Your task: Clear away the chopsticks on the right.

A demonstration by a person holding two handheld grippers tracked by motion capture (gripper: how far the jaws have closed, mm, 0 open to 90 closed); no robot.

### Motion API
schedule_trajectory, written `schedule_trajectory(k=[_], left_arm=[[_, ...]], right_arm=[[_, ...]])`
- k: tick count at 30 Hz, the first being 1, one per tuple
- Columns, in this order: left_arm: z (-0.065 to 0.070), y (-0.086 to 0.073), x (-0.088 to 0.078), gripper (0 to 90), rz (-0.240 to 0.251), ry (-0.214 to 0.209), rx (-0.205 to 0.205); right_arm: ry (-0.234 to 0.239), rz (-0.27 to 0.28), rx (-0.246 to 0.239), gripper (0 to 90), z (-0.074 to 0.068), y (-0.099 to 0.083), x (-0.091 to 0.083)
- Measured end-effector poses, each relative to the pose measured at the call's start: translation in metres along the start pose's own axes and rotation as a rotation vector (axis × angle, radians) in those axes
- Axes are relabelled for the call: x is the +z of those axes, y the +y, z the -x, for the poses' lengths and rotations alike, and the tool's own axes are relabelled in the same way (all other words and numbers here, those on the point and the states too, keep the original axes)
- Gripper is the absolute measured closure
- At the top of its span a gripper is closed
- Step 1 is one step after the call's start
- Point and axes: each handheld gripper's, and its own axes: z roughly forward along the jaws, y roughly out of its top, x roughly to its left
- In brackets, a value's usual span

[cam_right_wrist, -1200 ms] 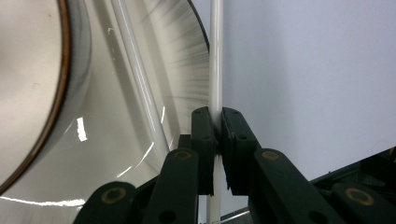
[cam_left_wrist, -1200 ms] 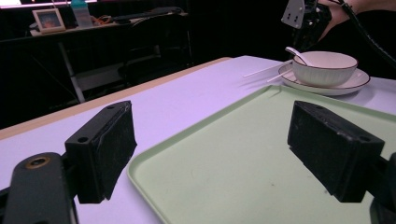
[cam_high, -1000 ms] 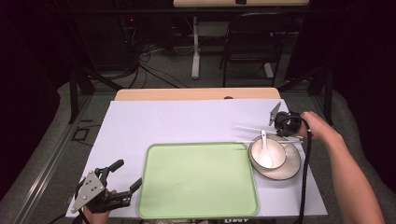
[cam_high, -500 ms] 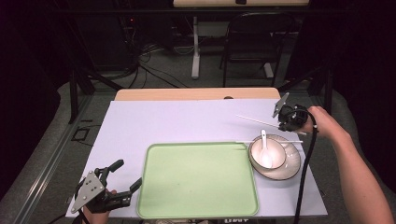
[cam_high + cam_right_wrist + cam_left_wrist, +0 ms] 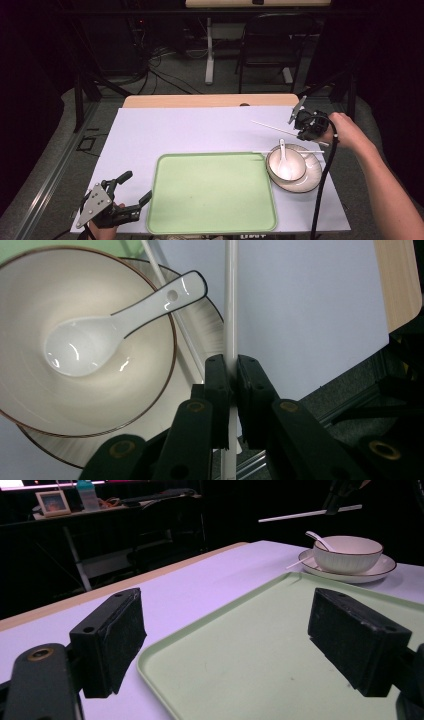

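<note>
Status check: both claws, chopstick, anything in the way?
Right claw shut on one chopstick, above table. Left claw open, at tray corner. Second chopstick across plate rim beside bowl.

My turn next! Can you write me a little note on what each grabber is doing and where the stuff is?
Right gripper: shut on one white chopstick, lifted above the table beside the bowl.
Left gripper: open, holding nothing, at the near left corner of the green tray.
Bowl holds a spoon and sits on a plate, right of the tray. A second chopstick rests across the plate's rim.
Done: one chopstick picked up.
Left: probably placing it, then fetching the other.
</note>
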Motion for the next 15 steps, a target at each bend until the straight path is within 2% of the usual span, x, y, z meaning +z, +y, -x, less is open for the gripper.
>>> schedule_trajectory(k=[3,5,6,9,10,11,15], left_arm=[[0.000,0.000,0.000,15.2,0.000,0.000,0.000],[0.000,0.000,0.000,15.2,-0.002,-0.001,0.001],[0.000,0.000,0.000,15.2,-0.002,-0.001,0.001],[0.000,0.000,0.000,15.2,-0.001,0.000,0.000],[0.000,0.000,0.000,15.2,-0.001,0.000,0.000],[0.000,0.000,0.000,15.2,-0.001,-0.001,0.000],[0.000,0.000,0.000,15.2,-0.004,0.000,0.000]], right_arm=[[0.005,-0.004,0.025,83.9,-0.003,0.002,-0.004],[0.015,0.009,0.068,83.9,-0.009,0.004,-0.008],[0.015,0.009,0.068,83.9,-0.009,0.004,-0.008],[0.018,0.012,0.116,84.0,-0.018,0.007,-0.013],[0.022,-0.018,0.132,83.9,-0.020,0.009,-0.016],[0.012,0.004,0.151,84.0,-0.023,0.010,-0.015],[0.004,-0.005,0.225,84.0,-0.034,0.014,-0.020]])
